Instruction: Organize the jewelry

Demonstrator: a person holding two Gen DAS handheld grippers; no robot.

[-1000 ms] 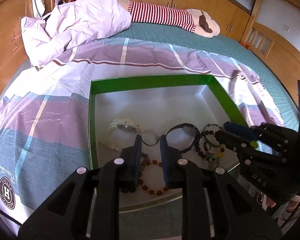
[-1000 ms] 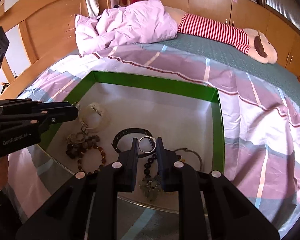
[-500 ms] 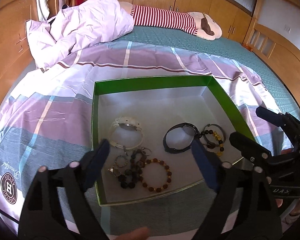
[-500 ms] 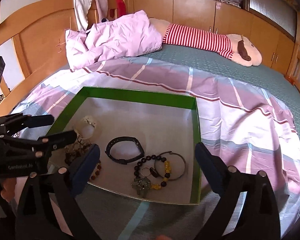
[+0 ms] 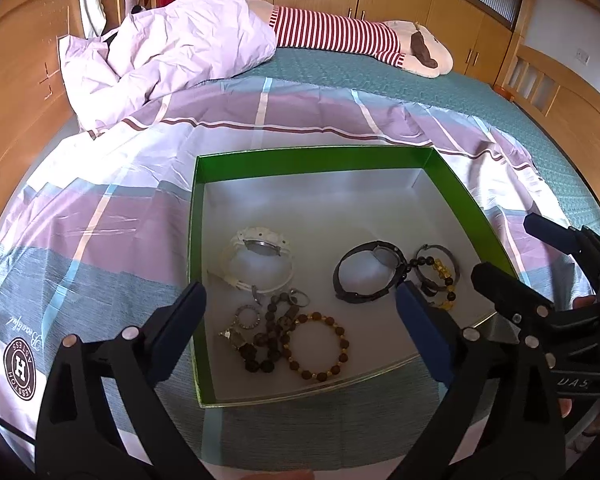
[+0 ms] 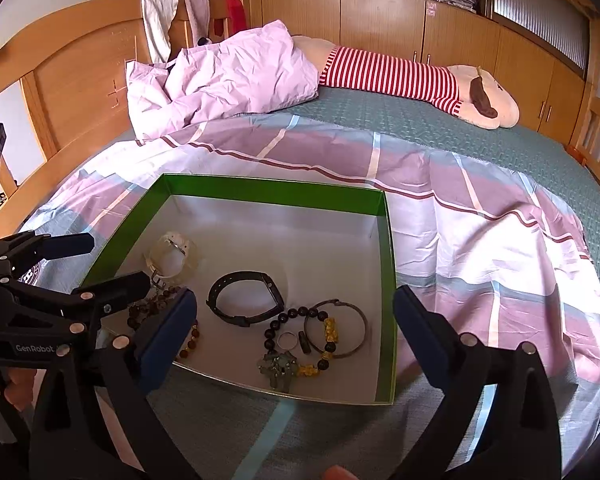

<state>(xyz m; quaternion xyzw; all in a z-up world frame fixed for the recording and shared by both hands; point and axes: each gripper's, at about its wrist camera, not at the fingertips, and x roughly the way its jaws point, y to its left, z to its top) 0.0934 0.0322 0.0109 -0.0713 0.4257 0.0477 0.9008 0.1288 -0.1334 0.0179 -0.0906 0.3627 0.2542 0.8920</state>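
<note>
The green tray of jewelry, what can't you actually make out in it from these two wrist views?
- Left wrist view: the left claw has just opened, empty; its finger covers part of the green tray beside the black watch.
- Right wrist view: the left claw's arm hides much of the dark bead bracelet.
- Right wrist view: the pendant cluster is too small to identify.

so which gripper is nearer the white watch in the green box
Left. The left gripper, jaws wide open, hangs just in front of the white watch; the right gripper, also open, hangs over the box's other side.
</note>
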